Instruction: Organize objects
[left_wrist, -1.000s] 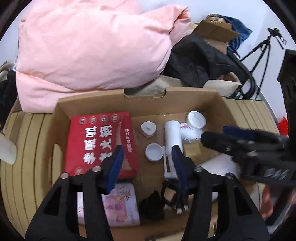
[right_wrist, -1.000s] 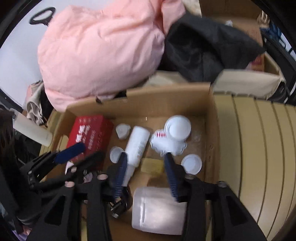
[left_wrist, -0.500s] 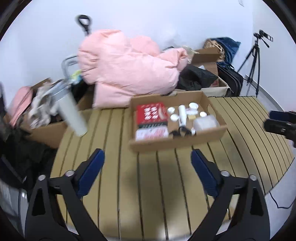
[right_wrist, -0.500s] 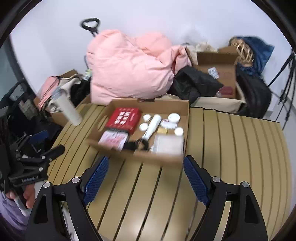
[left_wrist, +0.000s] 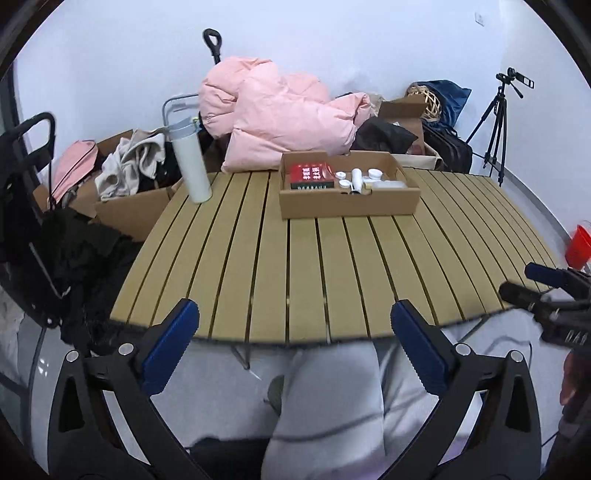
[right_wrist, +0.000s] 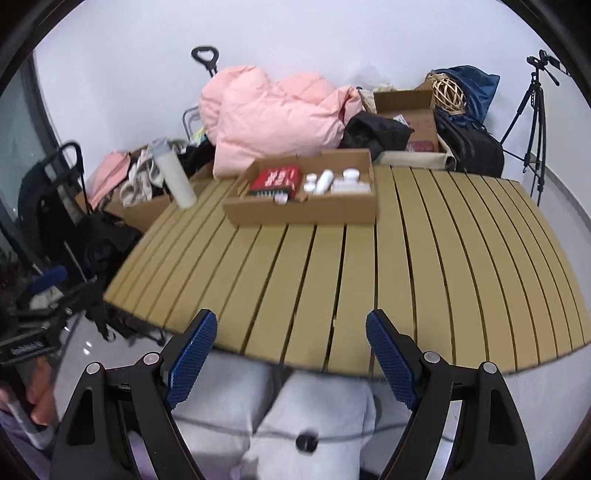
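1. Both claws stand spread wide with nothing between their blue pads: the left gripper (left_wrist: 293, 347) and the right gripper (right_wrist: 291, 356) each hang at the near edge of the slatted table (left_wrist: 332, 266), above the person's grey-trousered lap (right_wrist: 314, 406).
2. Seen from the left wrist, the right gripper (left_wrist: 532, 284) shows at the far right, off the table's edge.
3. Seen from the right wrist, the left gripper (right_wrist: 48, 284) shows at the far left, beside the table.
4. On the far side of the table sits a shallow cardboard box (left_wrist: 347, 205), well apart from both grippers.
5. Inside it, a red packet (left_wrist: 310, 173) lies on the left side, and a white tube (left_wrist: 356, 179) with several small white jars (left_wrist: 375, 172) fills the middle and right.
6. A tall white bottle (left_wrist: 190, 162) stands upright at the table's far-left corner, well left of the box.
7. Behind the box lies a pink quilt (left_wrist: 280, 114) against the wall.
8. A tripod (left_wrist: 498, 122) stands at the far right.
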